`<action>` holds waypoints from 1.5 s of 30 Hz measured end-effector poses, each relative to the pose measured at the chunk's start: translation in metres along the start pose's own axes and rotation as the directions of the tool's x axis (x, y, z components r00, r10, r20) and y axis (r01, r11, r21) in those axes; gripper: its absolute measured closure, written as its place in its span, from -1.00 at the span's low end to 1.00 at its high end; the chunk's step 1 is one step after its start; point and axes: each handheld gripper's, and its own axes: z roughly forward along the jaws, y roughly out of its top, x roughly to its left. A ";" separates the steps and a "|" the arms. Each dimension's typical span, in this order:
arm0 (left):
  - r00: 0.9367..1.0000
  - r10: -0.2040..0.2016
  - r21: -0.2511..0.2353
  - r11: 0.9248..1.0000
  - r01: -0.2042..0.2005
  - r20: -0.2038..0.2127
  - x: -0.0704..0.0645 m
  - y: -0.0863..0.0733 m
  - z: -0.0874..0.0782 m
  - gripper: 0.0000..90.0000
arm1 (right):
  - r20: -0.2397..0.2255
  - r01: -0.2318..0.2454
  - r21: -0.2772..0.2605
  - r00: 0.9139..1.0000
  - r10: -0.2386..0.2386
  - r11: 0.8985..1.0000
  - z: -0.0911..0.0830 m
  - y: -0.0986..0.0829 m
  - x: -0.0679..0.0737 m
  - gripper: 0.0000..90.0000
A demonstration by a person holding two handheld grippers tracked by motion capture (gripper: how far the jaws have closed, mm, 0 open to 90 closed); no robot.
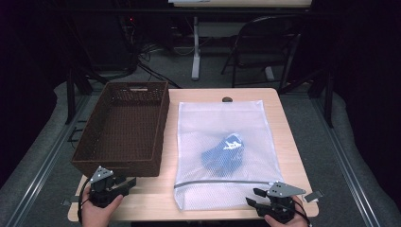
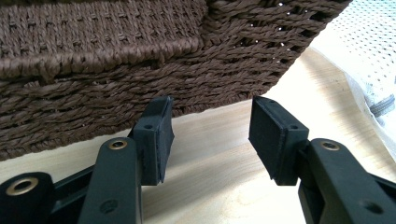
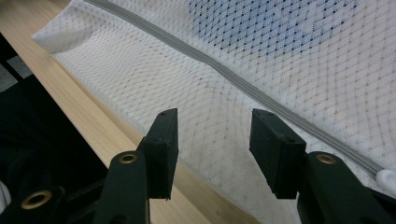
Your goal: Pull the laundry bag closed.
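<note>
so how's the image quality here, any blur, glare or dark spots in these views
High view: the table is evenly lit, the room behind falls into deep shadow, and the image is soft. Left gripper view: the mesh bag at right is blown out, the basket weave crisp. Right gripper view: the mesh is sharp, the left corner beyond the table edge dark.

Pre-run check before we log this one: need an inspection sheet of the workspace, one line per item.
Surface: light wooden table, flat, bare at the near edge.
Job's things: white mesh bag lying flat at right of centre, grey zipper near its near end, closed as far as visible; blue item inside. Brown woven basket at left, nothing seen in it.
Clutter: small dark object at the far edge.
Grippers: left gripper open, before the basket's near wall; right gripper open, at the bag's near corner.
Cables: dark cable by the left hand; more on the floor beyond.
Surroundings: folding chair, desk leg, dark curtains.
</note>
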 end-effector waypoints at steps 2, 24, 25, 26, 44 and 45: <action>1.000 0.002 0.011 1.000 -0.002 -0.004 0.001 0.000 0.000 0.10 | 0.005 -0.005 -0.002 1.000 0.005 1.000 0.000 0.000 -0.001 0.16; 0.999 -0.019 0.035 0.999 0.020 -0.030 0.008 0.000 0.004 0.09 | -0.001 -0.031 0.011 1.000 0.031 0.999 0.004 -0.003 -0.010 0.12; 0.999 -0.018 0.036 0.999 0.019 -0.031 0.008 0.000 0.005 0.09 | -0.003 -0.032 0.011 0.999 0.032 0.999 0.004 -0.003 -0.011 0.12; 0.999 -0.017 0.039 0.999 0.018 -0.032 0.008 0.000 0.005 0.09 | -0.003 -0.034 0.011 0.999 0.034 0.999 0.003 -0.003 -0.011 0.12; 0.998 -0.019 0.054 0.998 0.022 -0.053 0.010 -0.001 0.006 0.06 | 0.005 -0.055 0.002 0.998 0.055 0.998 0.002 -0.003 -0.015 0.12; 0.998 -0.022 0.051 0.998 0.025 -0.058 0.011 -0.002 0.007 0.06 | 0.006 -0.052 0.004 0.999 0.052 0.999 0.002 -0.003 -0.015 0.11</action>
